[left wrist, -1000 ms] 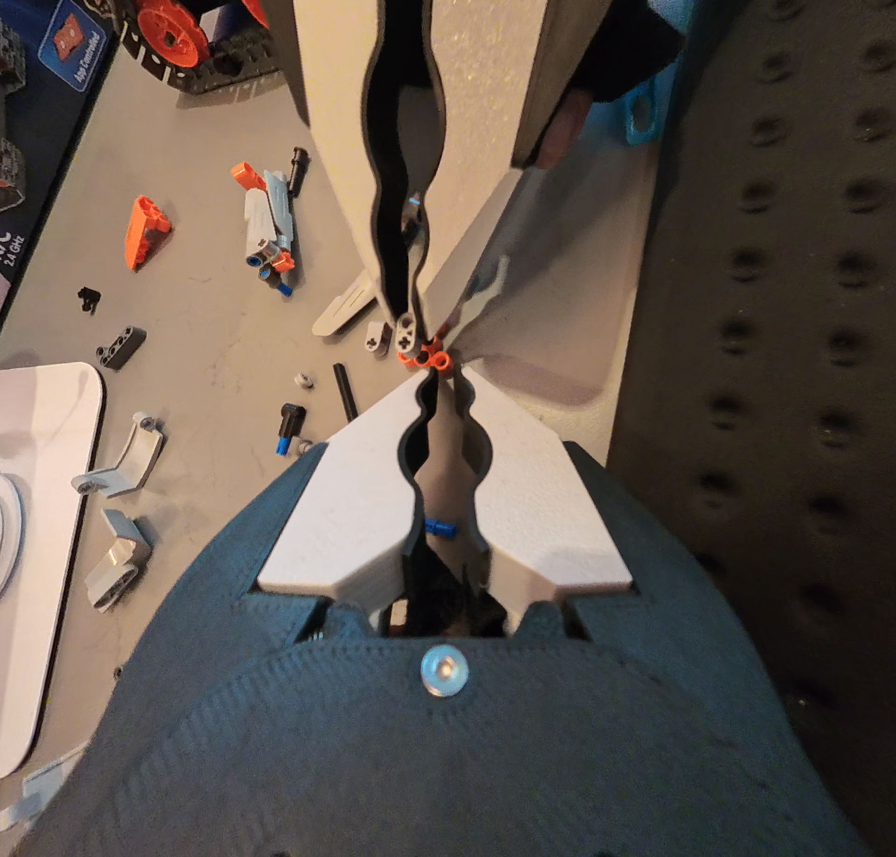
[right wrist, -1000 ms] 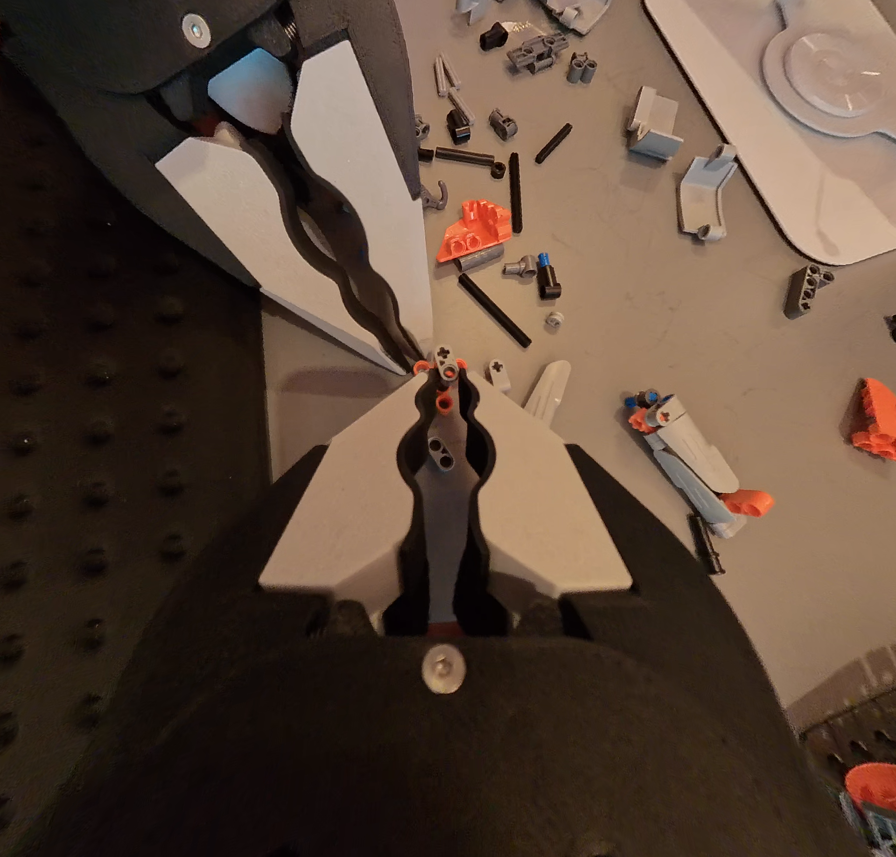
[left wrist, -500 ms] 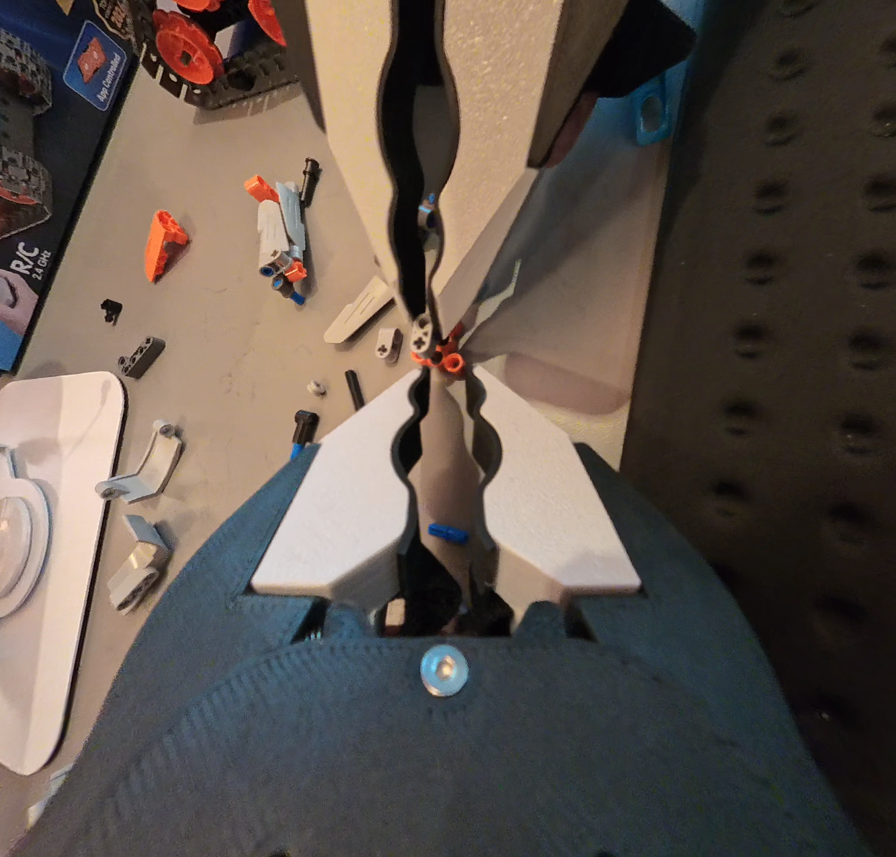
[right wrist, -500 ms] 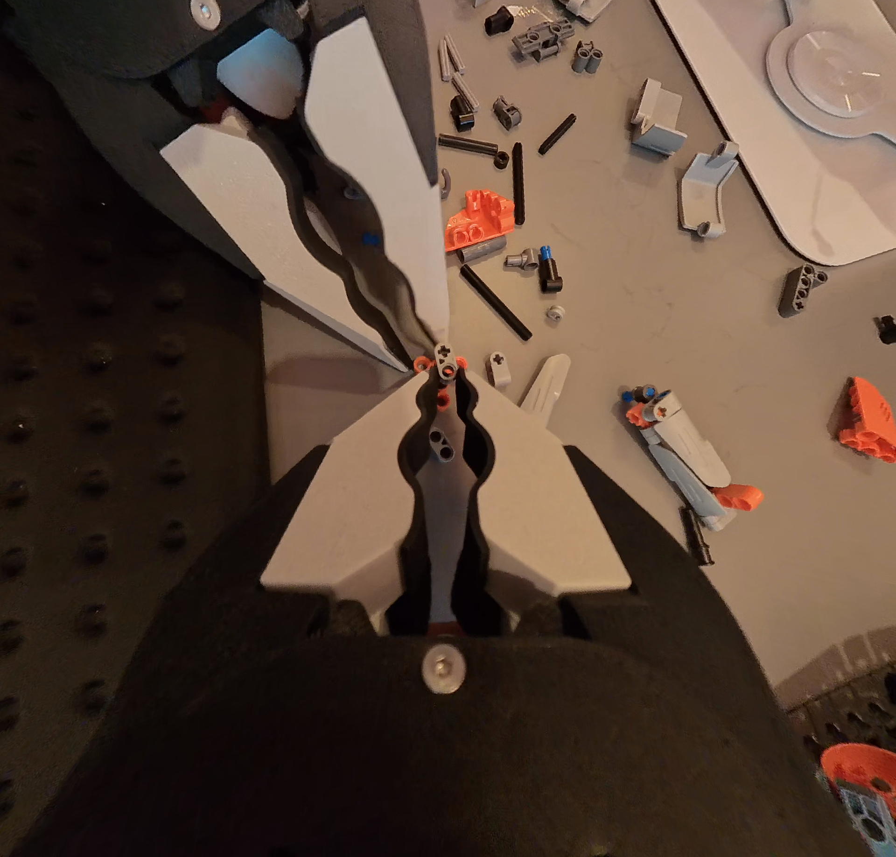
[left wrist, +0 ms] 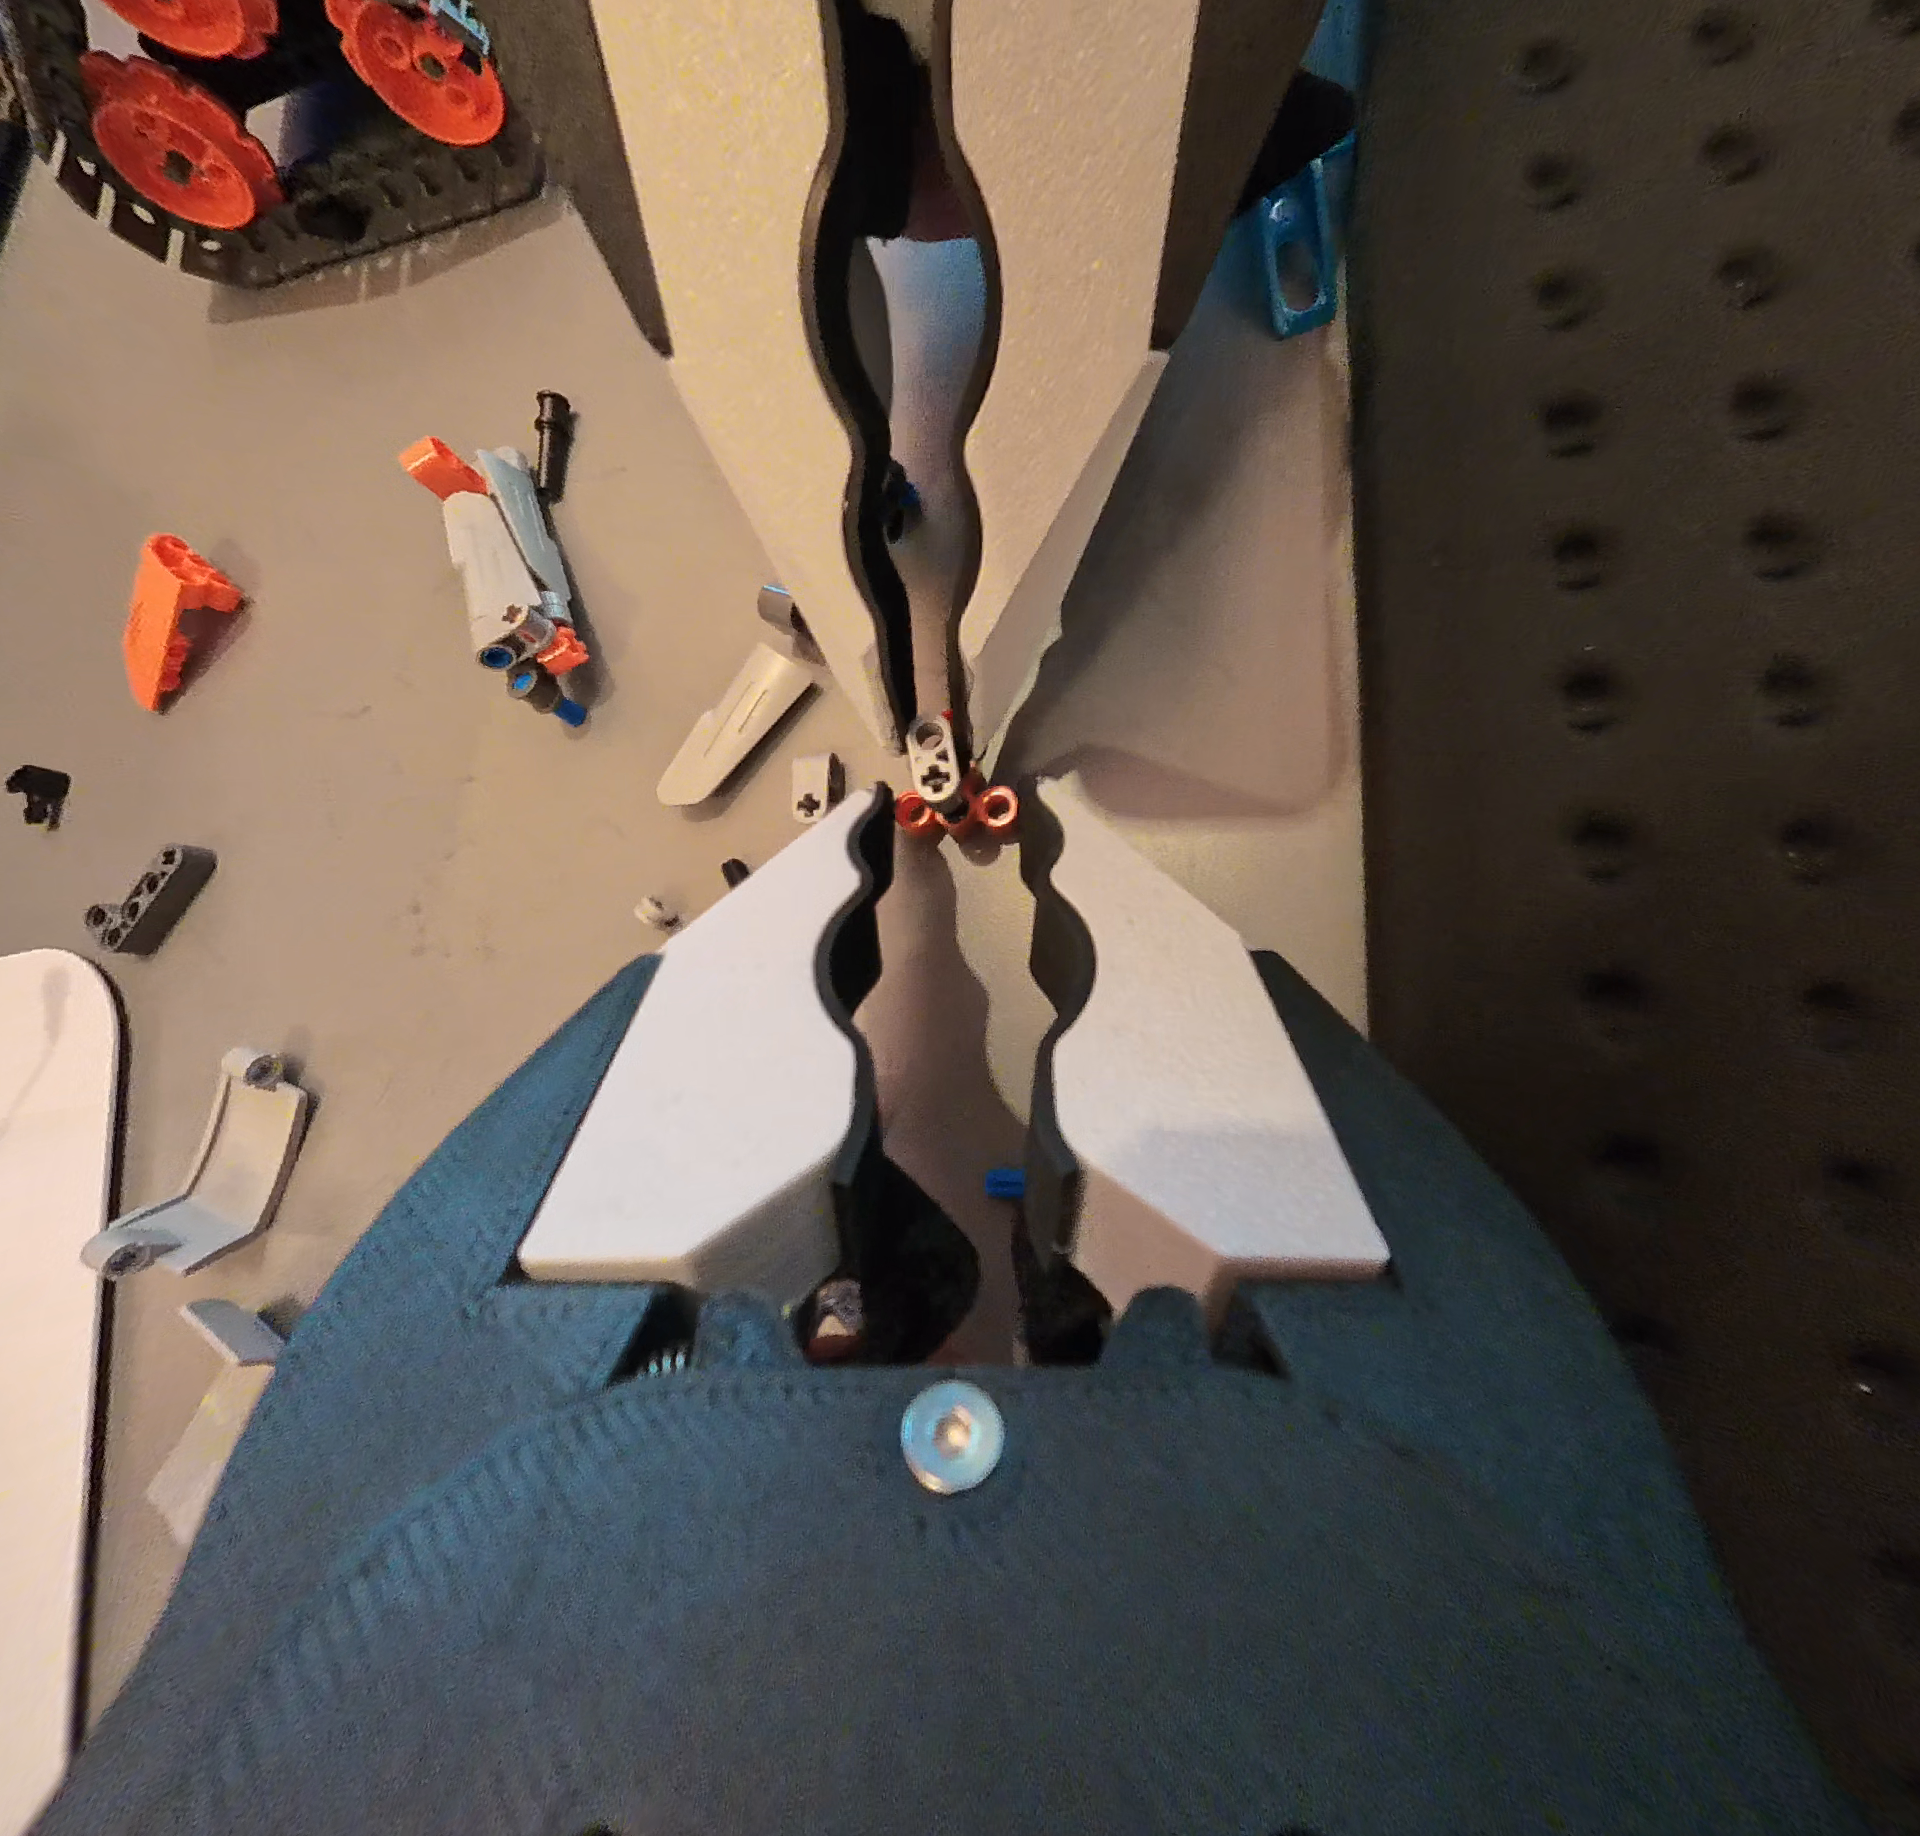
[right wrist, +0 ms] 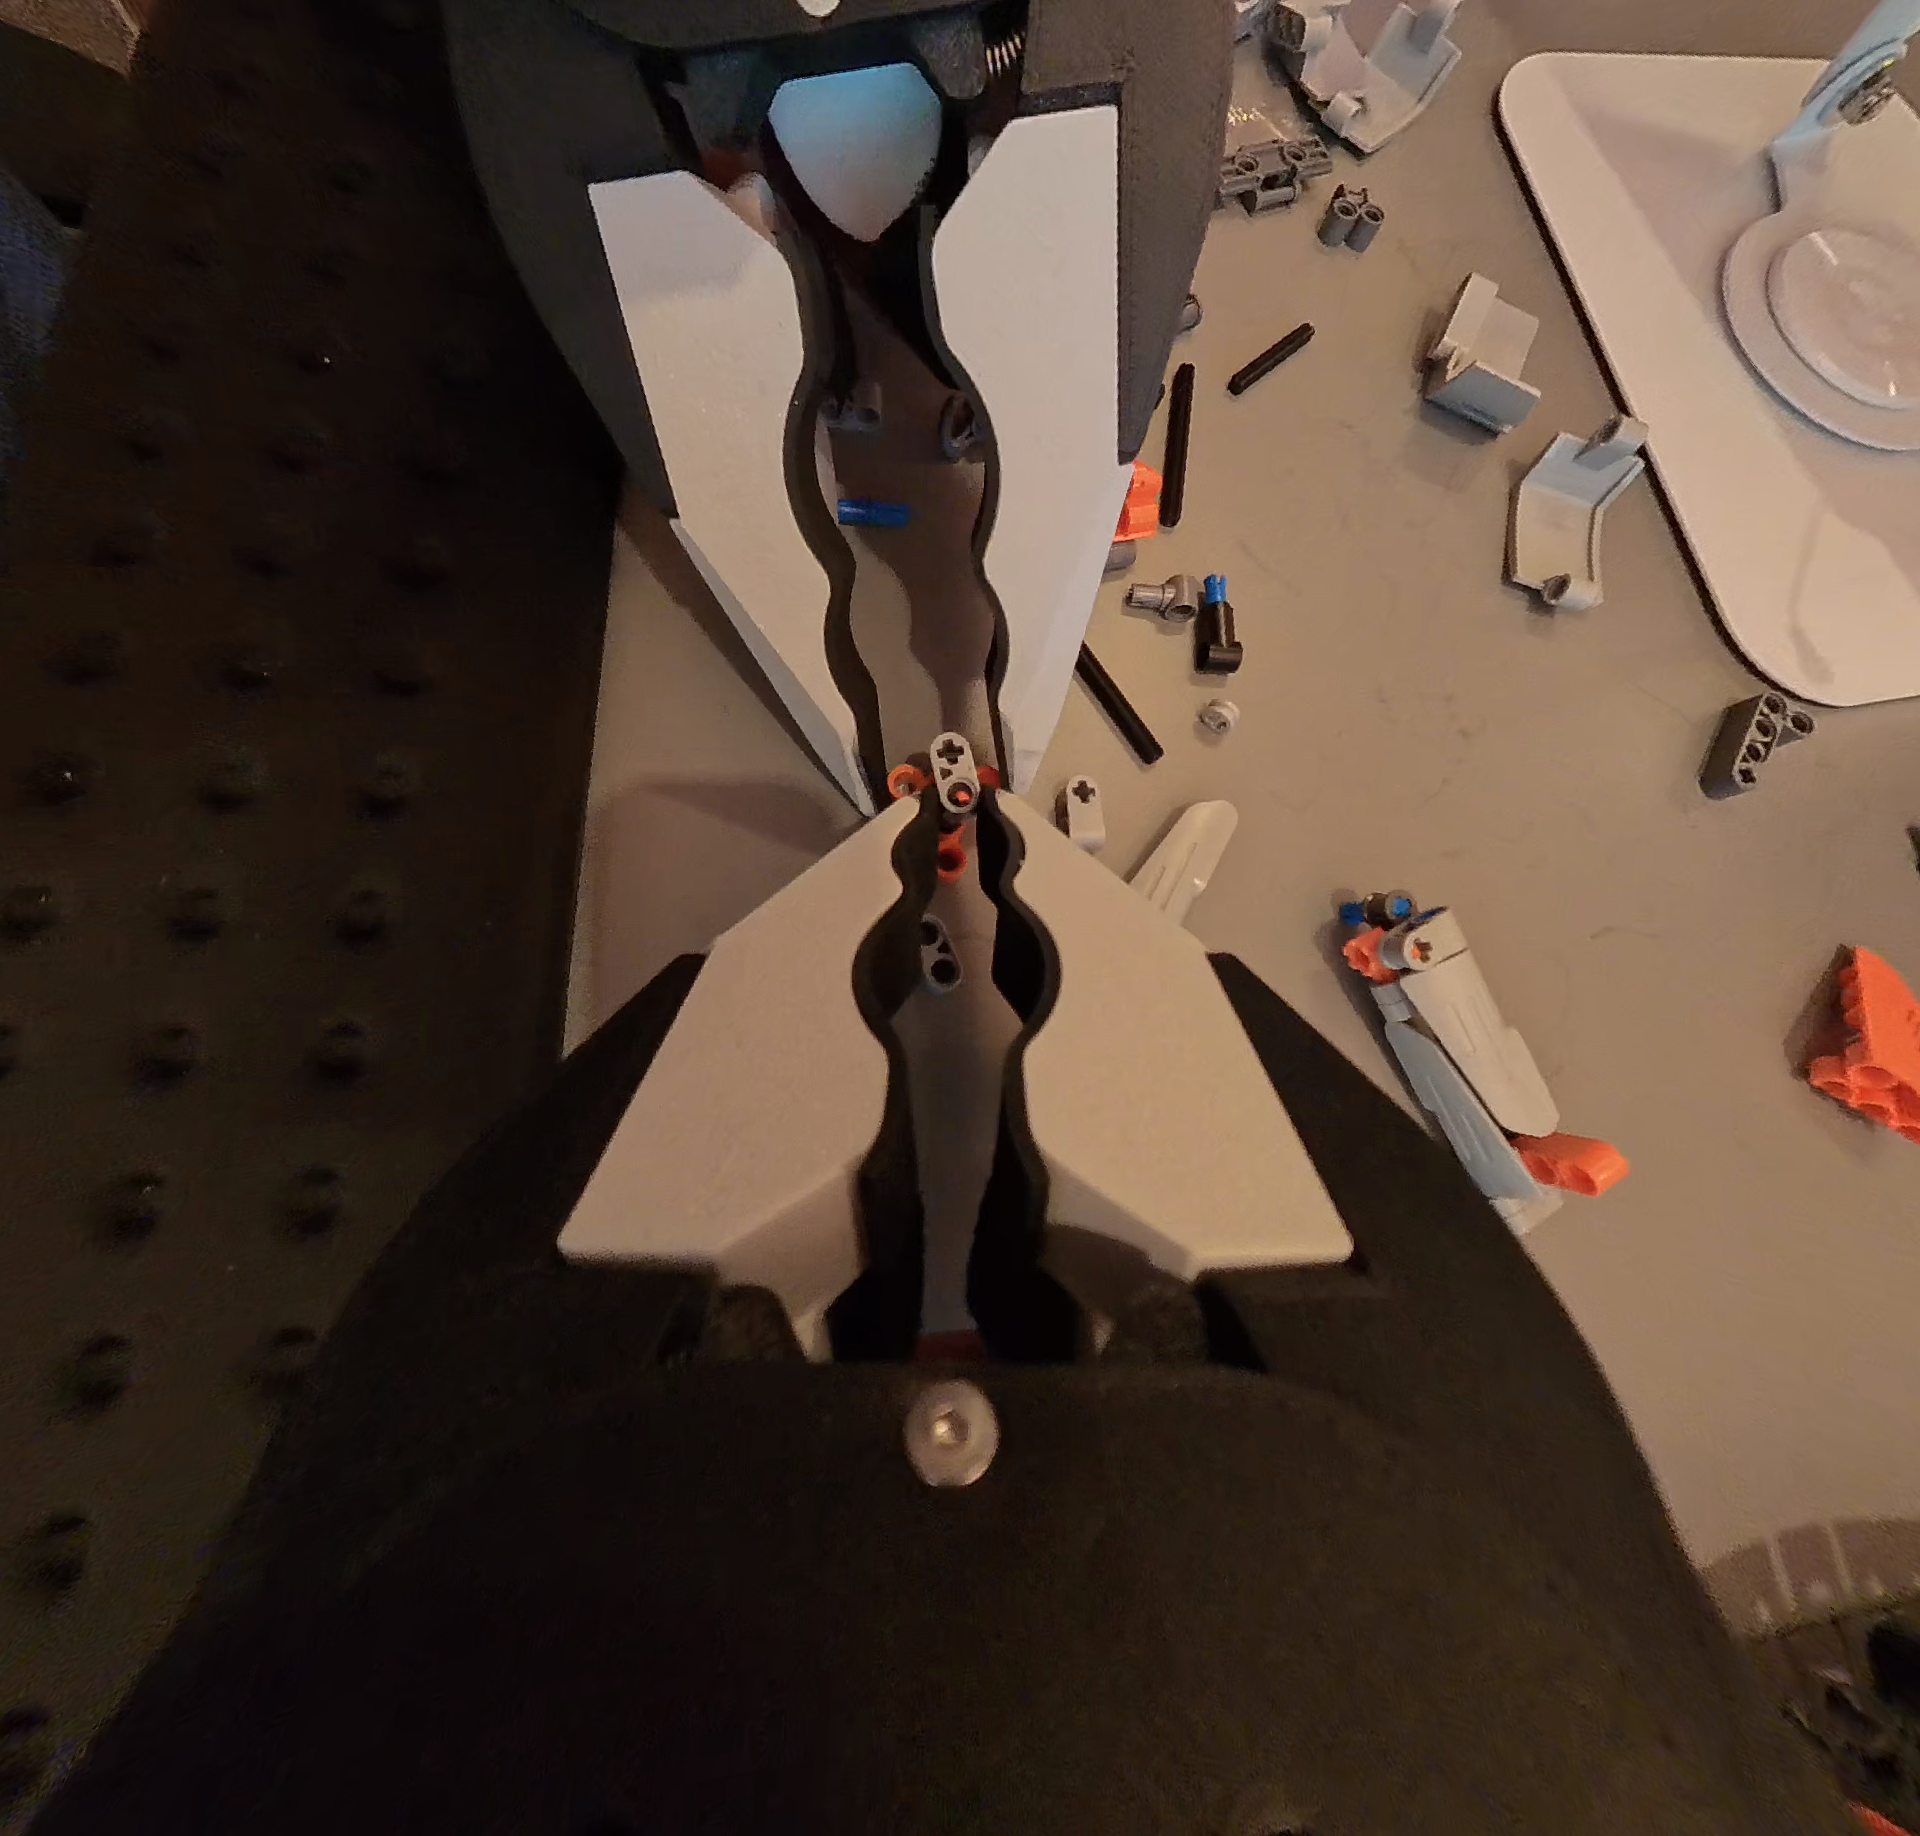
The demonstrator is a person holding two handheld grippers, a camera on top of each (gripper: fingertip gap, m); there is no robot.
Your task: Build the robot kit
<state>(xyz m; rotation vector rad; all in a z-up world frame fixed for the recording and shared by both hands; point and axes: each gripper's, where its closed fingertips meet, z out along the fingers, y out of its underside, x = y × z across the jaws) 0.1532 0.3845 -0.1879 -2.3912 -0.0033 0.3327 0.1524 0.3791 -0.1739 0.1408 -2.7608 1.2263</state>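
Observation:
A small assembly, a light grey two-hole link on orange connectors, hangs above the grey table. My right gripper is shut on it, with the grey link sticking out past the tips. In the left wrist view the right gripper comes in from the top, tip to tip with mine. My left gripper is open, its fingertips on either side of the orange connectors with a gap showing. A dark grey link sits farther back between the right jaws.
A black studded mat borders the table. A tracked vehicle with orange wheels, a white tray, a grey-and-orange subassembly, an orange brick, black axles and several small loose parts lie around. The grippers are tip to tip, or close to it. Left tips and right tips are each some 10 centimeters from the grey-and-orange subassembly. My left wrist view looks at it from another angle.
My left gripper's jaws have opened off the orange connectors they were pinching. Both grippers have swung to face each other straight on. The right gripper still holds the assembly.

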